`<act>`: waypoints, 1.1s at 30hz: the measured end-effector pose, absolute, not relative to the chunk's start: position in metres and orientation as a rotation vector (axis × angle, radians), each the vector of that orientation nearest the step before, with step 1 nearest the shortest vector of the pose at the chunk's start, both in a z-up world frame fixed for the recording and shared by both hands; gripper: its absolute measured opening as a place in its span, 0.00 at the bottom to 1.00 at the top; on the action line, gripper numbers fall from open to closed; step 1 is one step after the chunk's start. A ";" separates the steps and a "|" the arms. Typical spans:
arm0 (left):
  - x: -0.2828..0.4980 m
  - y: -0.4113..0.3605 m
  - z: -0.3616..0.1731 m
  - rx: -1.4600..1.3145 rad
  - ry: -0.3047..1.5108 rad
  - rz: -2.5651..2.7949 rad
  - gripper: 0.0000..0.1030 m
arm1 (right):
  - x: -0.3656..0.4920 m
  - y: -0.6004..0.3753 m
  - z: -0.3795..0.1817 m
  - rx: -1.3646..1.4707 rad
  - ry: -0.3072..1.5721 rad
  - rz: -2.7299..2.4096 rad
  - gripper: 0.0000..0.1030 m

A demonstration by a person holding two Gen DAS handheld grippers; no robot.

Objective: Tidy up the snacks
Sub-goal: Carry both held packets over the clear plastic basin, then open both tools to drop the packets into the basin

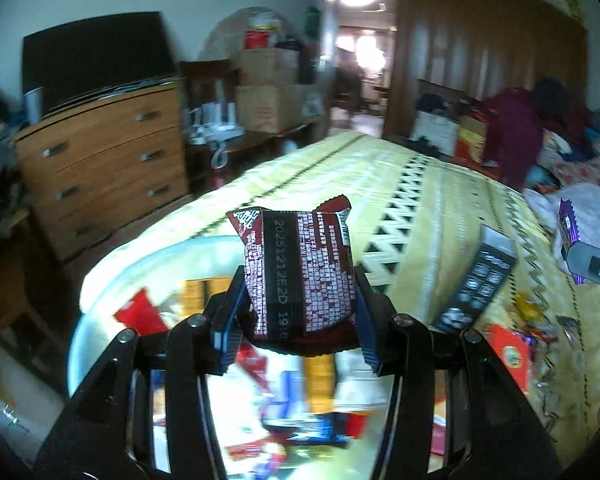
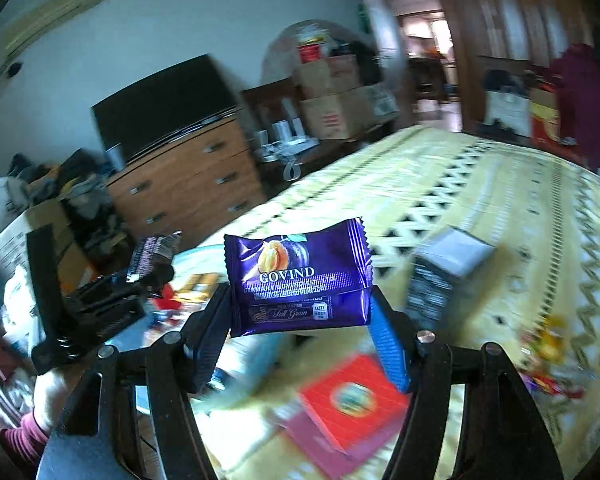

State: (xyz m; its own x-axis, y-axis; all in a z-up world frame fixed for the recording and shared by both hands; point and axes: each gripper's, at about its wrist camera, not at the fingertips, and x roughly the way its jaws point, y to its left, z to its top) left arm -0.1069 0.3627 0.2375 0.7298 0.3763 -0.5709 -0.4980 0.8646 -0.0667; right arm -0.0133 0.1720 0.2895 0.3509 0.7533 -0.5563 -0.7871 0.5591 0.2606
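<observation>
Left gripper [image 1: 300, 304]: clamped on dark red foil snack packet [image 1: 300, 272], directly above pale round plastic basin [image 1: 100, 292].
Right gripper [image 2: 300, 320]: clamped on purple foil snack packet [image 2: 298, 276], farther right of basin.

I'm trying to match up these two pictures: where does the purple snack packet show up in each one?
Left wrist view: the purple snack packet peeks in at the far right edge, held by the right gripper.
Right wrist view: it fills the centre, clamped between that gripper's fingers.
Shared landmark: the wooden chest of drawers, at left in both.
</observation>
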 end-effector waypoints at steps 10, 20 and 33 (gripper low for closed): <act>-0.126 0.411 0.223 -0.294 0.604 0.537 0.47 | -0.032 0.281 0.269 -0.127 0.780 1.109 0.67; -0.131 0.428 0.219 -0.331 0.610 0.531 0.47 | -0.037 0.324 0.258 -0.174 0.814 1.131 0.67; -0.138 0.440 0.215 -0.358 0.615 0.533 0.47 | -0.039 0.341 0.251 -0.196 0.837 1.139 0.68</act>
State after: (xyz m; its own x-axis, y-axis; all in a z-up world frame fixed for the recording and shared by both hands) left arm -0.1379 0.4402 0.2150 0.6898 0.3627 -0.6266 -0.5689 0.8068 -0.1593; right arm -0.0393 0.3411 0.2509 0.1590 0.7208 -0.6747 -0.8592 0.4377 0.2652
